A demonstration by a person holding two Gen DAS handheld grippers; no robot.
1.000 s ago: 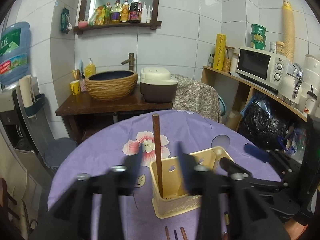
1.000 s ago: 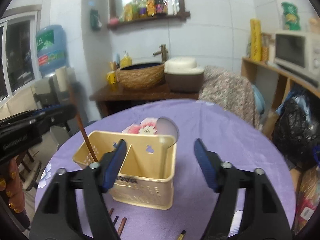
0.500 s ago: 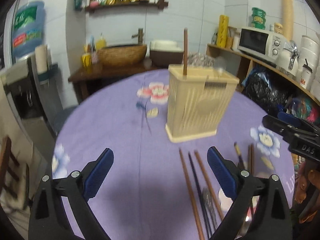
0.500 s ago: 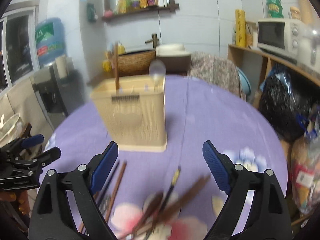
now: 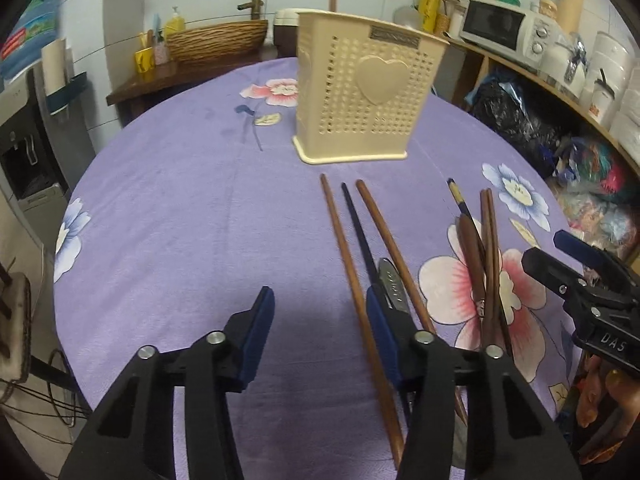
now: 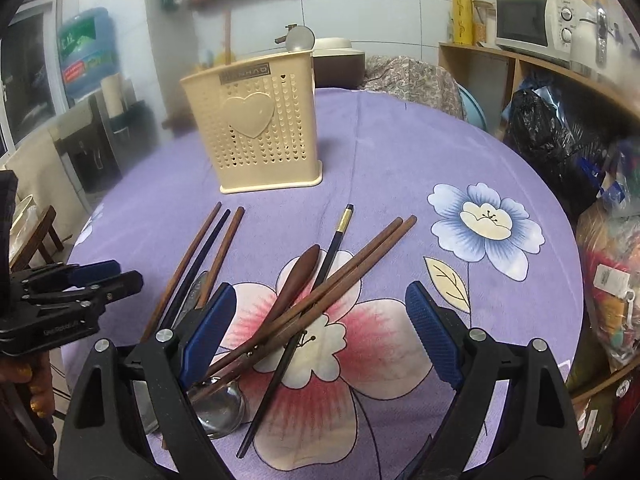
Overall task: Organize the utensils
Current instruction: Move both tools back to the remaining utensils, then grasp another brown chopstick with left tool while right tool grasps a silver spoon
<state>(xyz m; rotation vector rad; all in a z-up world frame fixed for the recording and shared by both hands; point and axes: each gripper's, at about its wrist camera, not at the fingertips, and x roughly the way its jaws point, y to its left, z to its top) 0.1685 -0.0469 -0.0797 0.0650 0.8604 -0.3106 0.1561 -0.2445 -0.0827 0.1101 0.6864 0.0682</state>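
A cream utensil holder (image 5: 352,88) (image 6: 256,132) stands on the purple tablecloth, with a brown chopstick (image 6: 228,36) and a spoon (image 6: 302,38) upright in it. Three loose chopsticks (image 5: 360,232) (image 6: 200,256) lie in front of it beside a metal handle (image 5: 390,284). My left gripper (image 5: 319,304) hovers open just left of them, its right finger over their near ends. A crossed pile holds a wooden spoon (image 6: 296,280), a brown chopstick pair (image 6: 348,268), a dark chopstick (image 6: 332,248) and a metal spoon (image 6: 222,404). Low over this pile sits my open right gripper (image 6: 320,308).
The round table (image 5: 160,200) drops off at its near and side edges. A shelf with a microwave (image 5: 504,32) and a black bag (image 6: 552,136) stand to the right. A wicker basin (image 5: 216,40) on a wooden stand is behind, a water bottle (image 6: 84,52) at left.
Both grippers have pulled back from the holder and dropped low over the loose utensils near the table's front. Both stay open with nothing held.
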